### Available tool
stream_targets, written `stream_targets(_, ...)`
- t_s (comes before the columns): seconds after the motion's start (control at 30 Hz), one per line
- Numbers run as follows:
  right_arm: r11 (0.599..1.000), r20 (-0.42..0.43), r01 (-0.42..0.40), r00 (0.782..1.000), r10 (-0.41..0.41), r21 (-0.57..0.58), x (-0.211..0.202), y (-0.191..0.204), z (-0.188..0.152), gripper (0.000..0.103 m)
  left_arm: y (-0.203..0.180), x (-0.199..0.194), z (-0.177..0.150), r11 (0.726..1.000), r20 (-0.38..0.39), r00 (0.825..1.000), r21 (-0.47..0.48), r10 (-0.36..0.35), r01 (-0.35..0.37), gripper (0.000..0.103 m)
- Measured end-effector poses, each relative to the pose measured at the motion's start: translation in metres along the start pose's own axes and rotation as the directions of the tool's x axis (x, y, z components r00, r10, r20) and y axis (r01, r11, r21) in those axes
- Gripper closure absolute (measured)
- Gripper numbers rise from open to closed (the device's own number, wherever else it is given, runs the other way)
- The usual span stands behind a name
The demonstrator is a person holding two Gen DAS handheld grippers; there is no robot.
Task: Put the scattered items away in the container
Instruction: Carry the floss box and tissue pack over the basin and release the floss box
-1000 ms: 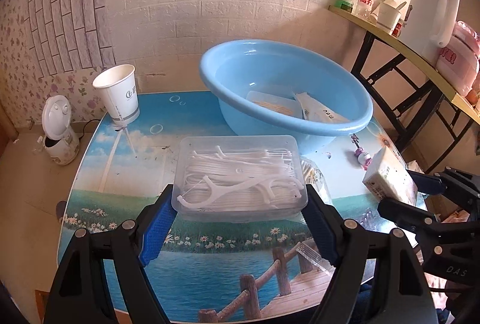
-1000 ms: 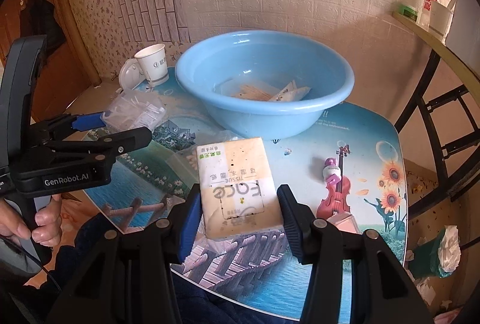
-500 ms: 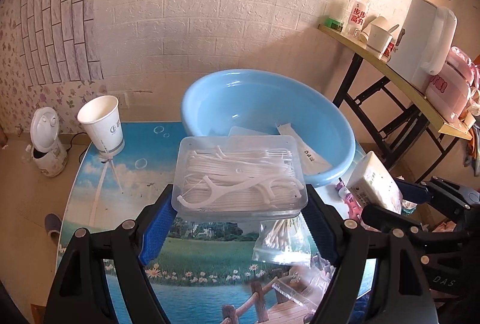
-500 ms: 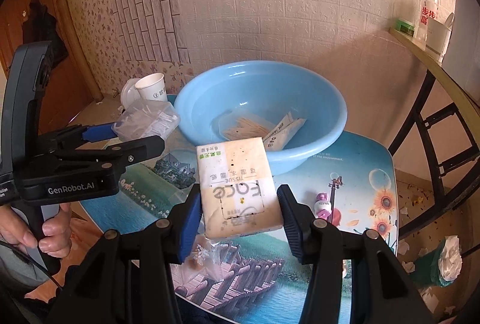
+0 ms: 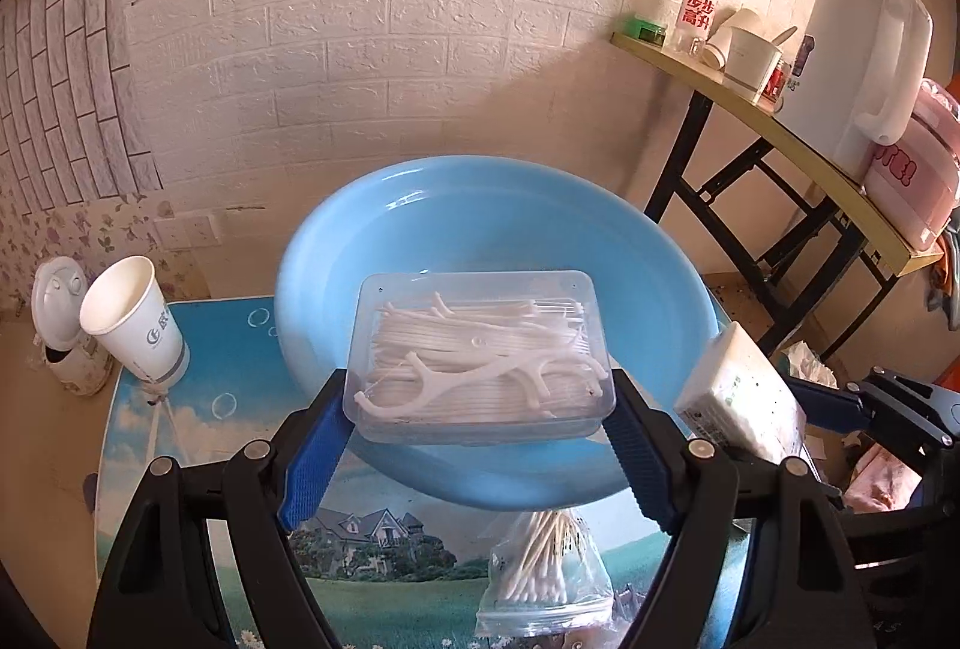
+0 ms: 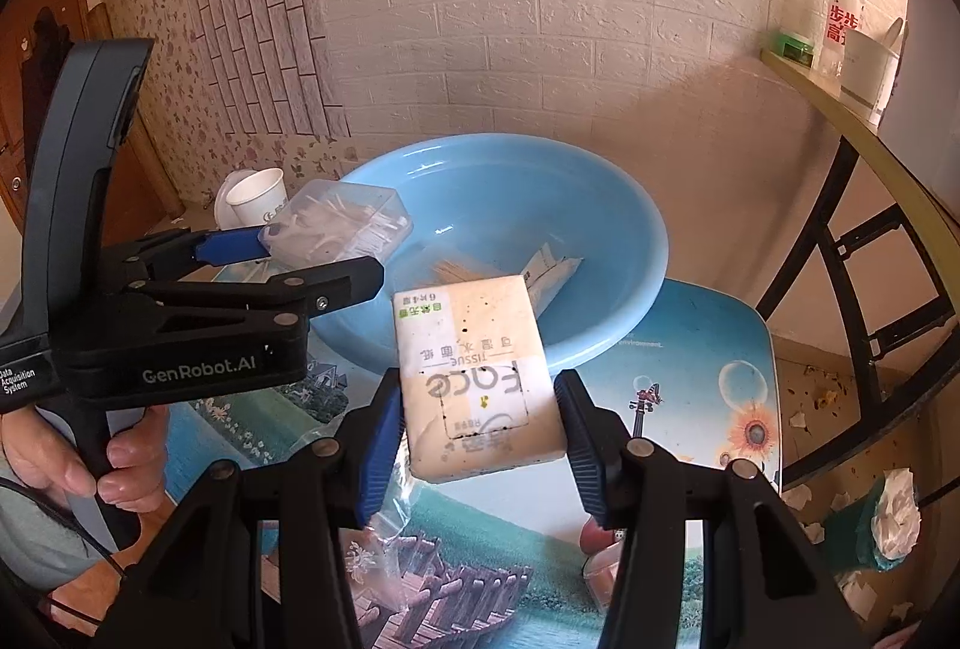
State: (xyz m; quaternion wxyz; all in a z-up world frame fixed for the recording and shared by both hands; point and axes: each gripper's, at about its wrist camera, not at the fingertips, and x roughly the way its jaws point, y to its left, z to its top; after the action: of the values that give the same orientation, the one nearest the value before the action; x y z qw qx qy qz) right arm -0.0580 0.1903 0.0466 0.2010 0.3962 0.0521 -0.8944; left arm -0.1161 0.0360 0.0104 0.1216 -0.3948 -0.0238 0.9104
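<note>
The left gripper point(image 5: 480, 409) has its blue pads point(image 5: 312, 454) pressed on the two short ends of a clear floss-pick box point(image 5: 480, 358), jaws spread wide to span it. The box sits level between the fingers, probably so the loose picks inside stay put. Beyond and below the fingertips lies the blue basin point(image 5: 420, 229), the container for this job; the box hangs over its near rim, not yet let go. Under the fingers, on the printed table point(image 5: 198, 409), a bag of cotton swabs point(image 5: 546, 571) still waits, and off to the left a paper cup point(image 5: 135, 325) stands.

The right gripper point(image 6: 480, 427) is closed to a middling width on a soft tissue pack point(image 6: 477, 376), squeezed at its near end so the free end points at the basin point(image 6: 600, 229). The pack is held short of the near rim, over the table. Inside the basin, ahead of those fingers, some thin sticks and a sachet point(image 6: 552, 268) already rest. Holding both loads at once likely lets the person drop them together.
</note>
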Motion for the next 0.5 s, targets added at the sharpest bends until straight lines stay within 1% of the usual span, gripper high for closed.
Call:
stream_targets(0.23, 0.999, -0.004, 0.031, 1.000, -0.031, 0.019, 0.019, -0.012, 0.015, 0.052, 0.001, 0.016, -0.002, 0.999, -0.022, 0.999, 0.002, -0.036, 0.036, 0.024)
stream_targets(0.3, 0.999, -0.008, 0.030, 1.000, -0.030, 0.025, 0.025, -0.015, 0.019, 0.052, 0.001, 0.019, -0.002, 0.999, -0.020, 0.999, 0.006, -0.037, 0.038, 0.024)
stream_targets(0.4, 0.999, -0.016, 0.028, 0.999, -0.028, 0.031, 0.033, -0.016, 0.022, 0.052, 0.001, 0.020, -0.003, 1.000, -0.022, 1.000, 0.021, -0.021, 0.022, 0.024)
stream_targets(0.5, 0.999, -0.024, 0.023, 0.999, -0.022, 0.041, 0.036, -0.019, 0.020, 0.052, 0.003, 0.019, -0.003, 0.999, -0.017, 0.999, 0.022, -0.032, 0.032, 0.023)
